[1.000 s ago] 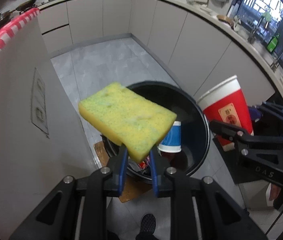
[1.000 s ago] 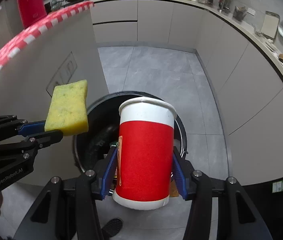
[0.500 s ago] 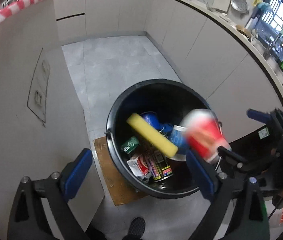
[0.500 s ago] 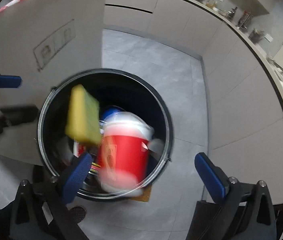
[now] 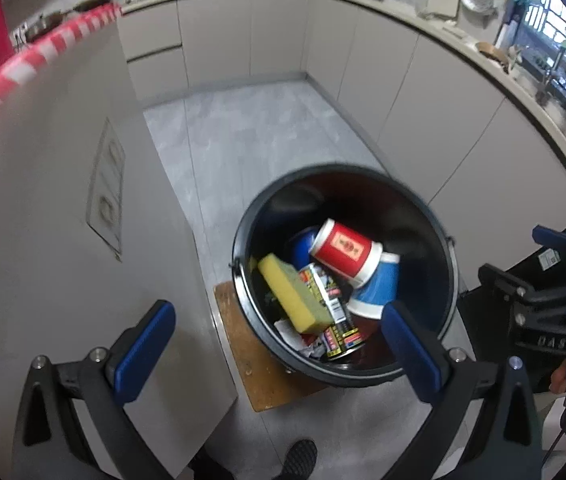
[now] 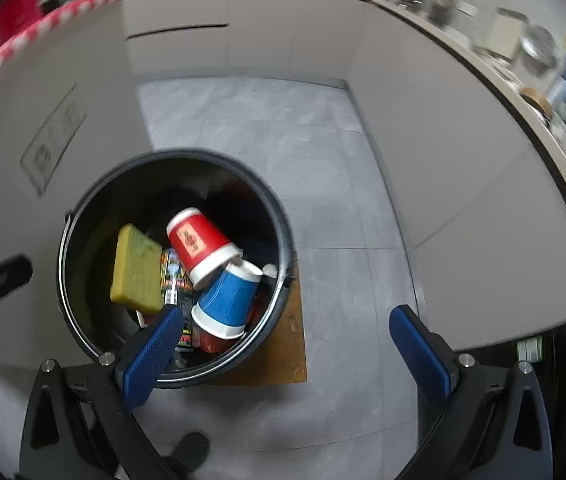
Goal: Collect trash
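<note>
both grippers, left gripper and right gripper, are hovering spread wide and empty above the black bucket, jaws having just been opening; yellow sponge and red paper cup are lying inside it.

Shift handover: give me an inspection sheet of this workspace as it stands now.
Surface: grey tiled floor; a brown board lies under the bin.
Job's things: black bin holds a yellow sponge, a red cup on its side and a blue cup beneath it.
Clutter: printed can and crumpled wrappers, all inside the bin.
Grippers: left gripper and right gripper both wide open, jaws just opened, nothing between them.
Cables: a thin dark cord hangs by the hand holding the right gripper.
Surroundings: pale cabinets, a worktop with kitchenware, red-and-white tape, a shoe.
</note>
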The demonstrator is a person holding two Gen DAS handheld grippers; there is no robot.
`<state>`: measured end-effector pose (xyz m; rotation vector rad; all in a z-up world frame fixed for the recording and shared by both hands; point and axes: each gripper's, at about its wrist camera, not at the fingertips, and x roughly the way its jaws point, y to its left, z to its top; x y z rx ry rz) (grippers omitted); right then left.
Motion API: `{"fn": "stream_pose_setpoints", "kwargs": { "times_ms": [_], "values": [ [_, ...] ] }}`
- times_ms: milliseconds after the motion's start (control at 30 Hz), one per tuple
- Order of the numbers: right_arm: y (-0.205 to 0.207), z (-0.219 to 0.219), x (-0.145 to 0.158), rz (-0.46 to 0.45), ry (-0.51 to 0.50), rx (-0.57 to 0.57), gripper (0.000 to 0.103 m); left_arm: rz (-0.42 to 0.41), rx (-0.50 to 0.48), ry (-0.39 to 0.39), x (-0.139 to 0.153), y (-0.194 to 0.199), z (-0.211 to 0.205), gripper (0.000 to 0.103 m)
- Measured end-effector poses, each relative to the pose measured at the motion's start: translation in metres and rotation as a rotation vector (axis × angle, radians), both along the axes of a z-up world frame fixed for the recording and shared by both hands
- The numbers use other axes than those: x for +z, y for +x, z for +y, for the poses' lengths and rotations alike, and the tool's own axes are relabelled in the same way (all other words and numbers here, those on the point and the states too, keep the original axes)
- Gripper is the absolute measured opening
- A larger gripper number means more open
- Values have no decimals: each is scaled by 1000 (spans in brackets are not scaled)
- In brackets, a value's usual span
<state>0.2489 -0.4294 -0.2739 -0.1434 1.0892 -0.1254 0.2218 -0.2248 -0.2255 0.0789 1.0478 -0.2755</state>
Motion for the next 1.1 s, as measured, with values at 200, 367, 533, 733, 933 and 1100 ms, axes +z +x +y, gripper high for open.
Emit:
{"fn": "stream_pose_setpoints", "kwargs": {
  "times_ms": [200, 367, 533, 733, 933, 1100],
  "values": [
    [-29, -3, 56, -90, 44, -97, 103, -55, -24, -13, 45, -21, 5, 103],
    [-59, 15, 98, -152, 43, -95, 103, -101, -48, -34, 83, -41, 13, 103],
    [-86, 28, 137, -200, 62, -104, 103, -142, -38, -49, 110, -62, 31, 103],
    [-122, 55, 175, -267, 66, -69, 103, -227, 12, -38, 144, -94, 64, 103],
    [-152, 90, 198, -325, 93, -27, 103, -278, 61, -29, 164, -111, 85, 103],
    [-173, 99, 220, -367, 94, -28, 103, -317, 83, -43, 177, -122, 97, 103]
  ]
}}
